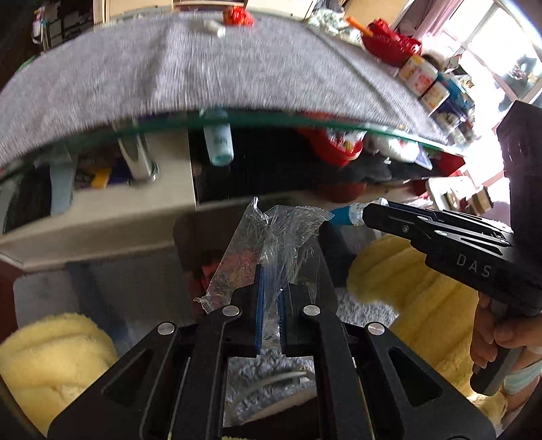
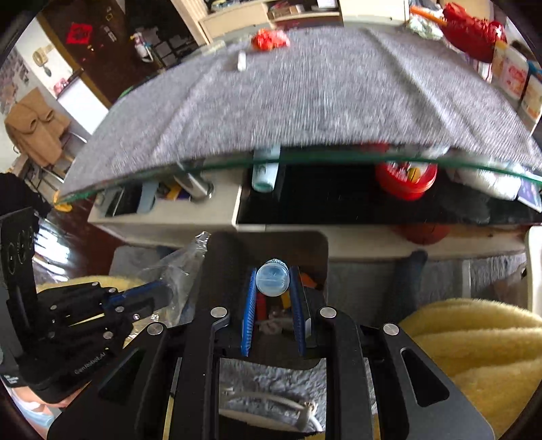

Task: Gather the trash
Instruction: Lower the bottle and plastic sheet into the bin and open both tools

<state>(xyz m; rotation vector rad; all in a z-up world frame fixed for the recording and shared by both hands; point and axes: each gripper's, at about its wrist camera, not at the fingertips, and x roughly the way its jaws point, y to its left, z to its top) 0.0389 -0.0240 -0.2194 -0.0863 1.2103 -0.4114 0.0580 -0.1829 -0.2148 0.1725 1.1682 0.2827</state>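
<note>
My left gripper (image 1: 270,304) is shut on a crumpled clear plastic wrapper (image 1: 271,237) that sticks up past the fingertips. It hangs over a dark open bin (image 1: 189,243) with colourful scraps inside. My right gripper (image 2: 273,298) is shut on a small blue-capped bottle (image 2: 272,277), end-on to the camera, over the same bin (image 2: 305,243). In the left wrist view the right gripper (image 1: 359,216) comes in from the right with the bottle (image 1: 345,215). In the right wrist view the left gripper (image 2: 162,291) and wrapper (image 2: 176,267) sit at the left.
A glass table with a grey cloth (image 1: 203,74) stands ahead, holding a red crumpled piece (image 1: 237,15), a small white item (image 1: 215,27) and jars (image 1: 420,72) at the right. A shelf below (image 2: 162,216) holds clutter. Yellow fluffy cushions (image 2: 474,345) flank a grey rug (image 2: 271,379).
</note>
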